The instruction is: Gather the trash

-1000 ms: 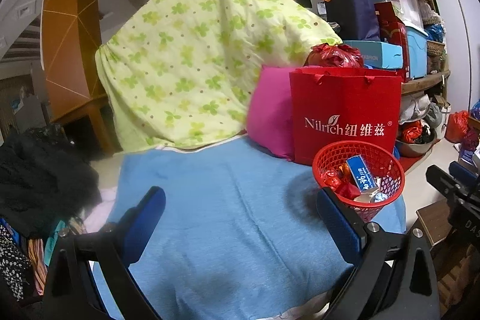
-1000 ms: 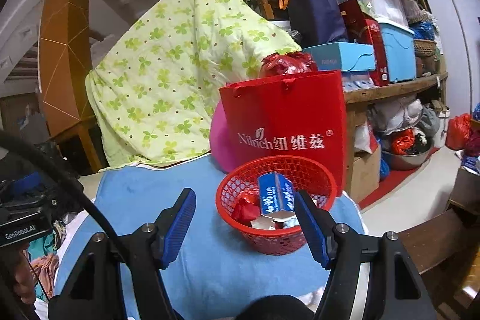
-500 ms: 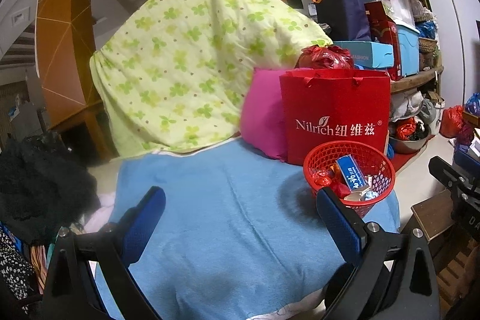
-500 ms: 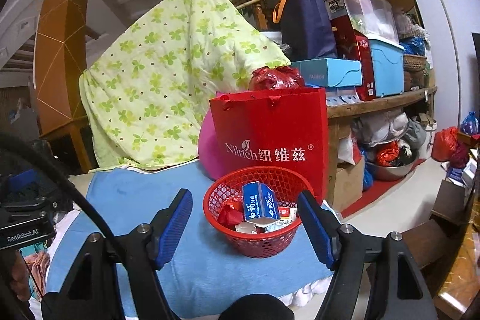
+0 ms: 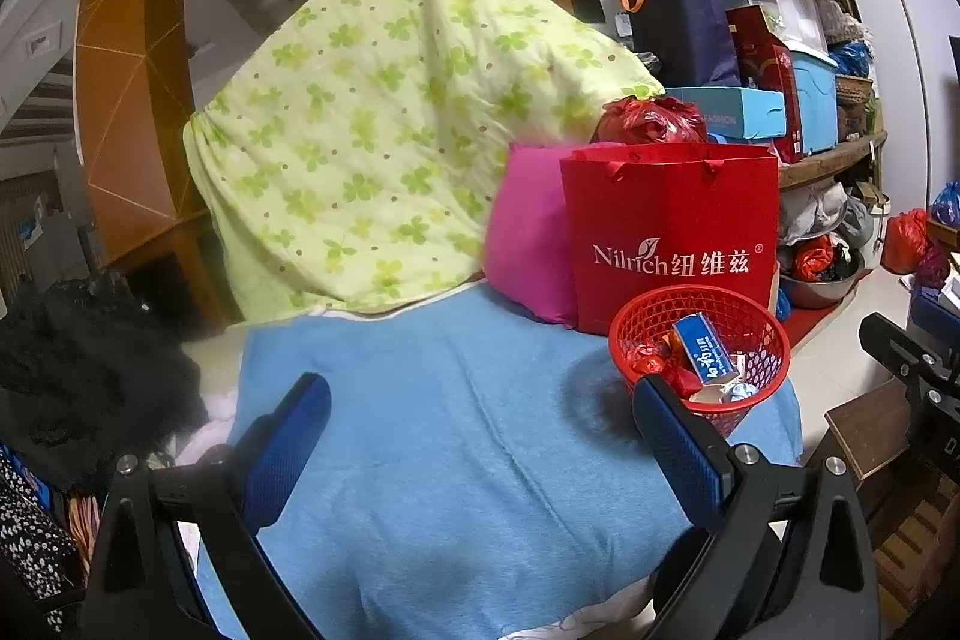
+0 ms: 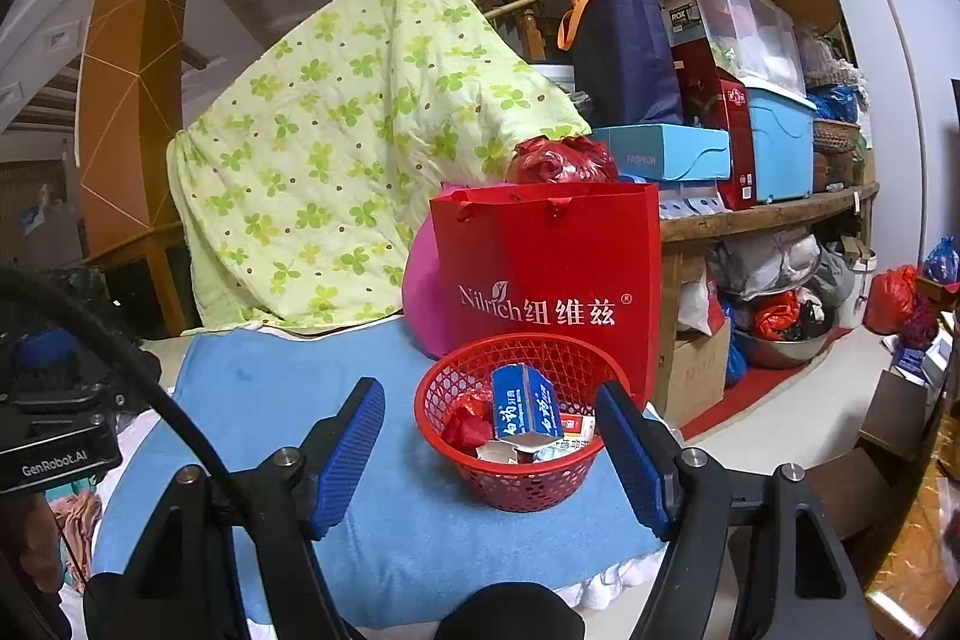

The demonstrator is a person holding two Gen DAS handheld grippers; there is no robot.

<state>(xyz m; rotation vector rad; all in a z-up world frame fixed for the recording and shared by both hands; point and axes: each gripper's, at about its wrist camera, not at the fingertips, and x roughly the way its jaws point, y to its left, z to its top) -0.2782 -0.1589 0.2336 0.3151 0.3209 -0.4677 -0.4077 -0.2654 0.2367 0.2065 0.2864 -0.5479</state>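
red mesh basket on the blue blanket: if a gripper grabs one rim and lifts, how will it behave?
The red mesh basket looks like thin plastic, so probably light and flexing under a pinch. Held by one rim it would likely tilt; the blue carton stands tall and could spill. The blue blanket looks soft, unsteady footing.

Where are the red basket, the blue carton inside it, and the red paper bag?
red basket (image 6: 456, 381), right wrist view, near rim.
blue carton (image 6: 523, 400), right wrist view, front face.
red paper bag (image 6: 543, 250), right wrist view, printed front.
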